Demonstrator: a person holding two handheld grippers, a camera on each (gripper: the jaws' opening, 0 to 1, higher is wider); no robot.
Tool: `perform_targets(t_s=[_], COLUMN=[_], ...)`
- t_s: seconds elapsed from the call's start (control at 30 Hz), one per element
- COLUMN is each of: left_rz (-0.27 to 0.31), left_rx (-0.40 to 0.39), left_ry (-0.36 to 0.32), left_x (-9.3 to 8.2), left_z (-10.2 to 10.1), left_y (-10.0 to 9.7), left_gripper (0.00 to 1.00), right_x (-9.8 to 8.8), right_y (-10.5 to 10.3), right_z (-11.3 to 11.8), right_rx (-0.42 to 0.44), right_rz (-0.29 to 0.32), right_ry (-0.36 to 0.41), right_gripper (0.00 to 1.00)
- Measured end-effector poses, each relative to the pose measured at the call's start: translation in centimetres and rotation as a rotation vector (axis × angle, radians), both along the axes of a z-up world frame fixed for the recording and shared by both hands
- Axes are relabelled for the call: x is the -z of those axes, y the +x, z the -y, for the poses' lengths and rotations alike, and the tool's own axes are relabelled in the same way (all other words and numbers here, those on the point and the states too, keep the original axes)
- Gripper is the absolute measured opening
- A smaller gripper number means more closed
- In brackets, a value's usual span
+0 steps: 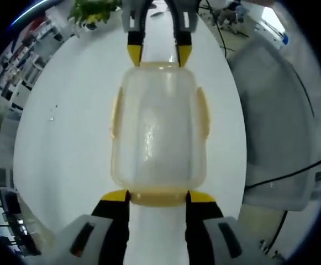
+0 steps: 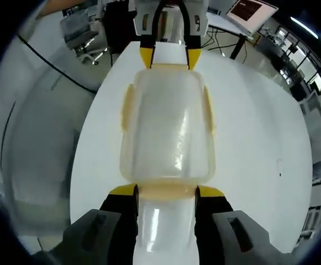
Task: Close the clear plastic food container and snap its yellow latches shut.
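One clear plastic food container w/ lid on, lying flat on white table, nothing visible inside; yellow latches along long sides, one at each short end. Long axis runs straight between the two grippers, one short end toward each. Left gripper w/ jaws apart, yellow tips touching corners of near end latch; right gripper likewise at opposite end, jaws apart, tips flanking that end latch, not clamped.
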State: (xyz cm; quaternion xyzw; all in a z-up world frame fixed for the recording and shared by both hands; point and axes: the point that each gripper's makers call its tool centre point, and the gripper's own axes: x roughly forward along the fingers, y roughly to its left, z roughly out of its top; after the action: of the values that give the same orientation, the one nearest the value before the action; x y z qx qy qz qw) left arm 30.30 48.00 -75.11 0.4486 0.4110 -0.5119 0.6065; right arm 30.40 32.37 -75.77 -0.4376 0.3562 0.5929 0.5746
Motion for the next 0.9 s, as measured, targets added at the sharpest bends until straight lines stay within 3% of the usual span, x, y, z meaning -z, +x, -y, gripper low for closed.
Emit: perform_targets(t_s=[0.53,0.9], left_rz=[0.002,-0.02], left_rx=[0.042,0.057], left_ry=[-0.023,-0.009], left_x=[0.3,1.1], left_z=[8.2,12.9], left_y=[1.1,1.9], left_gripper=[0.34,0.34], right_x=[0.0,0.9], right_y=[0.4,0.9], right_z=[8.6,13.1], right_rx=[0.045,0.064], right_rz=[0.001,-0.017], right_ry=[-0.033,-0.052], right_gripper=[0.36,0.36])
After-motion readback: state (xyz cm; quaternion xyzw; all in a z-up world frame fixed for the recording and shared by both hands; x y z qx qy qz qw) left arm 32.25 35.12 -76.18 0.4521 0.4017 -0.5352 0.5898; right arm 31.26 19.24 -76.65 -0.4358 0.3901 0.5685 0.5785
